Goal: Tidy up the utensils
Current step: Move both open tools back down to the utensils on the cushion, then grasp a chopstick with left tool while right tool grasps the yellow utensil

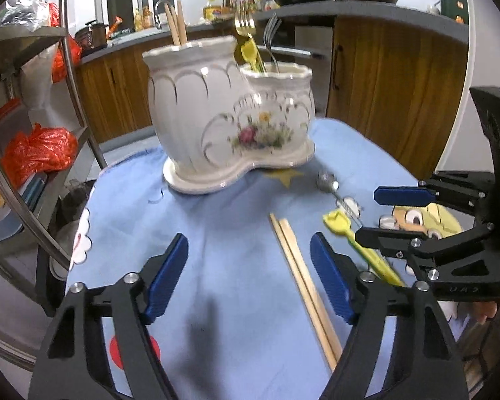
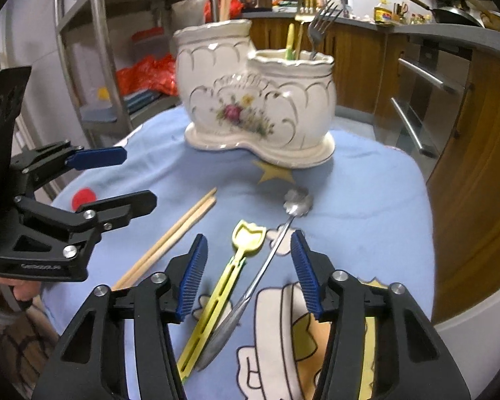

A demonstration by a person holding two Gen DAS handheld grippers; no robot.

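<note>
A: Eyes on the loose pieces first. A pair of wooden chopsticks [image 2: 170,240] lies side by side on the blue cloth [image 2: 366,200] that covers the bench, and next to them a yellow spoon [image 2: 230,266] and a metal spoon [image 2: 270,250] with a flower-shaped bowl.

B: And the holder?

A: The white ceramic holder [image 2: 260,106] stands upright at the far side of the cloth, two compartments. The taller one has chopsticks in it, the lower one takes forks and a yellow handle. So part of the job looks done, three pieces left, I'd say.

B: Who's closer to what?

A: The right gripper [image 2: 248,273] hangs wide open, empty, and both spoons lie right between its fingers, handles pointing back toward it, bowls pointing away to the holder. Their long axes run nearly along its line of sight, only a little tilted.

B: So the fingers straddle the handles crosswise. Handy.

A: Handy, yes. The metal spoon's handle sits just beside the yellow one, so closing on one alone may catch the other.

B: And the left?

A: The left gripper [image 1: 250,276] is also spread wide, nothing in it. The chopsticks lie between its fingers, toward its right finger, running away from it at a slant. Judging by that, left is nearer the chopsticks, right nearer the spoons.
</note>
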